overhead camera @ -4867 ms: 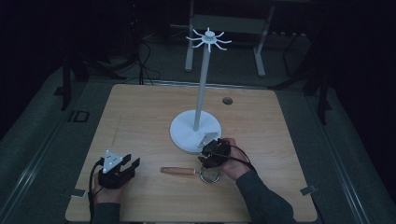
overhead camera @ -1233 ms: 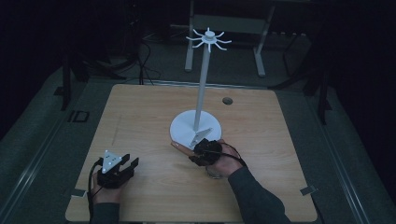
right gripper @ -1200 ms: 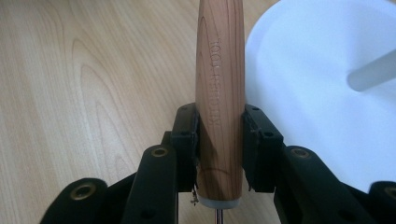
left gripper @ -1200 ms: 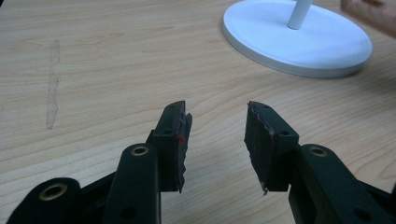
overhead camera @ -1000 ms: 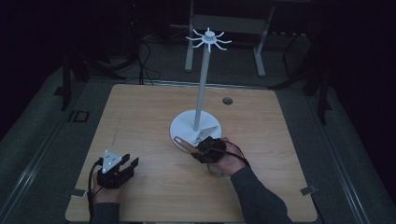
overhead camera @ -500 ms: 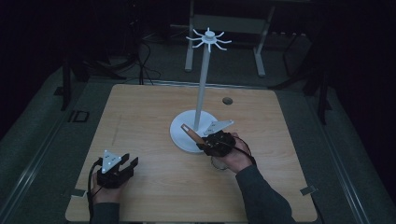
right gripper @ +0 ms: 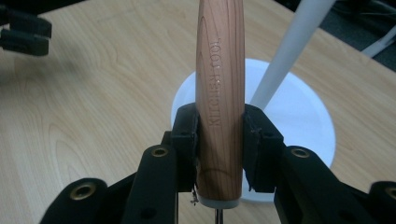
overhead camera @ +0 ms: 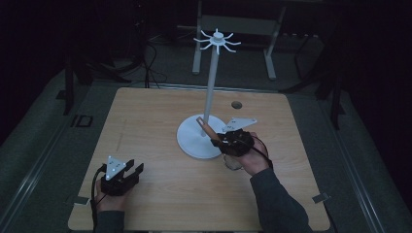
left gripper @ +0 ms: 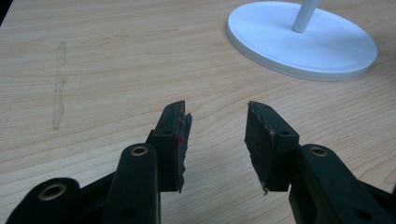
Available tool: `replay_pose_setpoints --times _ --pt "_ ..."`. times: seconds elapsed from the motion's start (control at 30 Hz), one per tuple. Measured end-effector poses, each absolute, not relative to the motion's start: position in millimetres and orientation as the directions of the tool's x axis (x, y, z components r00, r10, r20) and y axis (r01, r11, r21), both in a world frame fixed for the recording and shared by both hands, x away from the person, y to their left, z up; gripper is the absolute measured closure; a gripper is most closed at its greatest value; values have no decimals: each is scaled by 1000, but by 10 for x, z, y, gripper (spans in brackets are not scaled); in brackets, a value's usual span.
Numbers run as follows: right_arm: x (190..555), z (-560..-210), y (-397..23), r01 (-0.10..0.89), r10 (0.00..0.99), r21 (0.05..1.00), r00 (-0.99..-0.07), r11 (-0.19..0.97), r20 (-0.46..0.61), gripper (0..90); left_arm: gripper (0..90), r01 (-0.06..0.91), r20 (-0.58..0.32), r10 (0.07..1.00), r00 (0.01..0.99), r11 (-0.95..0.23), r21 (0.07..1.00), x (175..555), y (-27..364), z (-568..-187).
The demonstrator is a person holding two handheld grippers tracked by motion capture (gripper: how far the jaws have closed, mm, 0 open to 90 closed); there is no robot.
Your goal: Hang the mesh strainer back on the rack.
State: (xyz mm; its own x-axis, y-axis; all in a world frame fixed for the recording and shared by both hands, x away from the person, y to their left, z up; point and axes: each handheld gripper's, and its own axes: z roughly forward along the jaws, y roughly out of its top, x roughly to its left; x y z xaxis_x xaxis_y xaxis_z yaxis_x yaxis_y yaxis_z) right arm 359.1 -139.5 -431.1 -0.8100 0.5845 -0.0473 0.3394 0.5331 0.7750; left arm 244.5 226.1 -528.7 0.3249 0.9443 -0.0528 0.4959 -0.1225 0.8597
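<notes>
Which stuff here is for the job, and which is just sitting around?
In the job: wooden-handled kitchen tool, clamped in the right gripper; white hook stand beside it.

Just sitting: left gripper, open on the table; dark round hole in the tabletop.

My right gripper (overhead camera: 219, 139) is sitting at the near right edge of the round white base of the hook stand (overhead camera: 192, 143), clamping the wooden handle of a kitchen tool (right gripper: 219, 93), which is pointing up and away toward the stand's thin white pole (overhead camera: 210, 87). The stand is standing mid-table on the light wooden table (overhead camera: 145, 111). My left gripper (overhead camera: 127, 175) is resting at the near left corner, well apart from the stand, its jaws standing apart over bare tabletop.
</notes>
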Motion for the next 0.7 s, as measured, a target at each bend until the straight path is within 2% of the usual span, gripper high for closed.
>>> replay_pose_setpoints --times 0.7 --pt "3640 -4116 -1537 330 632 820 -774 468 -49 686 586 495 -56 946 319 -116 861 2438 2271 -5281"
